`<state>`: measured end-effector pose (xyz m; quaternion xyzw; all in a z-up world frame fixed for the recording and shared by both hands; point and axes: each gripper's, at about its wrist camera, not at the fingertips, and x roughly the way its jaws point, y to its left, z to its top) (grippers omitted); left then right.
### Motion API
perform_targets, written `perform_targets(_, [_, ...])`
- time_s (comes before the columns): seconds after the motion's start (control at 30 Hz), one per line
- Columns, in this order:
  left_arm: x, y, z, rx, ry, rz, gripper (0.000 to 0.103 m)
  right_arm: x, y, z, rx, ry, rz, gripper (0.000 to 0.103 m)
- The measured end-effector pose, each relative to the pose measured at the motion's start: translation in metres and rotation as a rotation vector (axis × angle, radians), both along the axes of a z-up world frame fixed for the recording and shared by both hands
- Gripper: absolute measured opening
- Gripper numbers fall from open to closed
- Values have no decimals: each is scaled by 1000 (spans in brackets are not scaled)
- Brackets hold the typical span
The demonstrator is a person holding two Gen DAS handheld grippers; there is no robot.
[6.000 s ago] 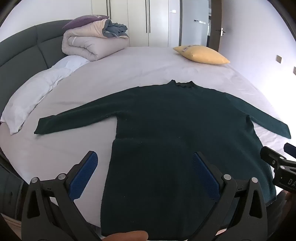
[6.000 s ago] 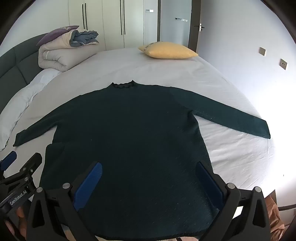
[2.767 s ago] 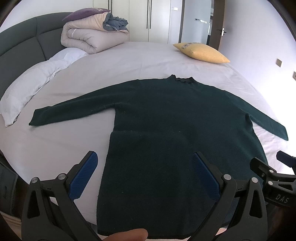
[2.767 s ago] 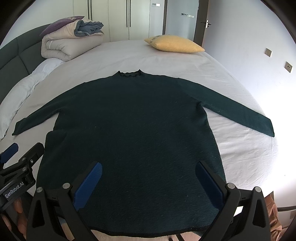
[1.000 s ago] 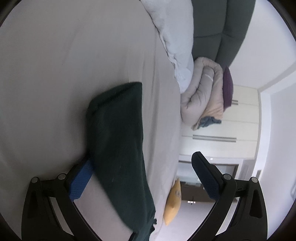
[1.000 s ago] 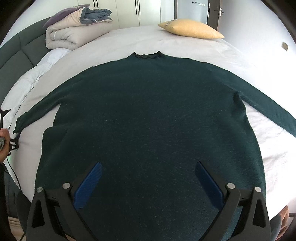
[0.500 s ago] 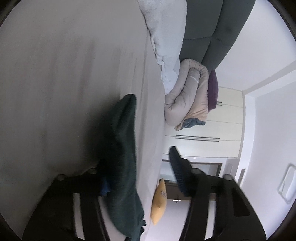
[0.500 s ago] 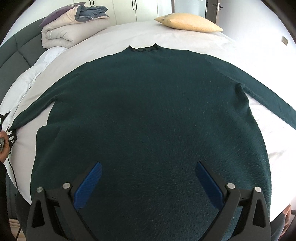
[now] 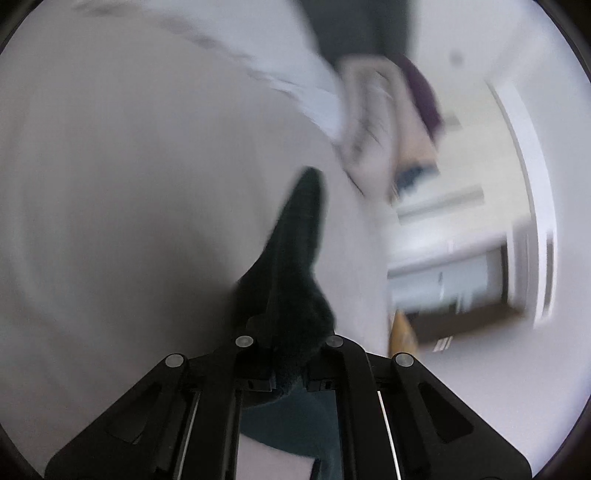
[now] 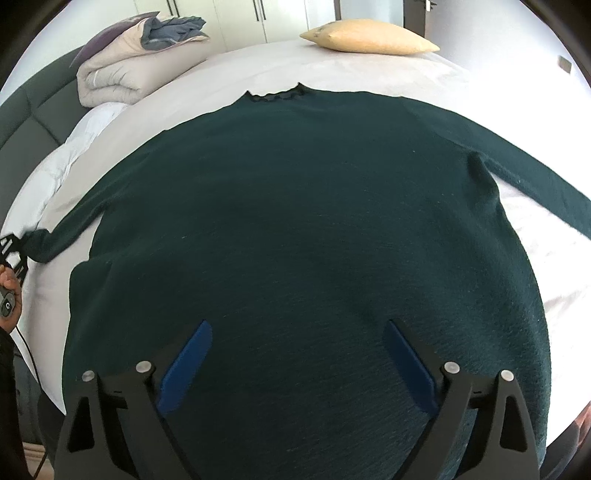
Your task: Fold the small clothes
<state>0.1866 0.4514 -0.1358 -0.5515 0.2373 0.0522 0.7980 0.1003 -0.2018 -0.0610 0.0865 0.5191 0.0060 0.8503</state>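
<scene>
A dark green long-sleeved sweater [image 10: 314, 221] lies flat, front up, on the bed, with its collar at the far side. My left gripper [image 9: 288, 332] is shut on the cuff of the sweater's left sleeve [image 9: 295, 236], and the cuff is raised off the sheet; this view is blurred by motion. In the right wrist view that gripper [image 10: 11, 247] shows at the far left edge with the cuff [image 10: 40, 243] in it. My right gripper [image 10: 297, 354] hovers over the sweater's lower body. Its jaws are wide and closing slightly, with the blue pads [image 10: 188, 362] pressing on nothing.
The bed has a pale sheet [image 10: 258, 74]. A yellow pillow [image 10: 365, 35] lies at the far edge, a folded duvet [image 10: 122, 74] at the far left, a white pillow [image 10: 66, 155] along the dark headboard [image 10: 26, 118]. A hand [image 10: 7, 284] holds the left gripper.
My left gripper has shut on the sleeve cuff, rolled and lifted it off the sheet. My right gripper has sunk closer to the sweater's body, its jaws a little narrower.
</scene>
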Motion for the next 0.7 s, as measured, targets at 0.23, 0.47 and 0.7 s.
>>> perform_targets(0.23, [39,-218,92,646,-49,-464,7,15,-33,2,44,-30,-45,95])
perform_targets(0.47, [10,-387,30,1116,-13,-690,7,69,-69,-1,337,-20,-39,95])
perform_targets(0.7, [-7,-406,1,1184,7,-722,7,154,-38,-4,655,33,111,84])
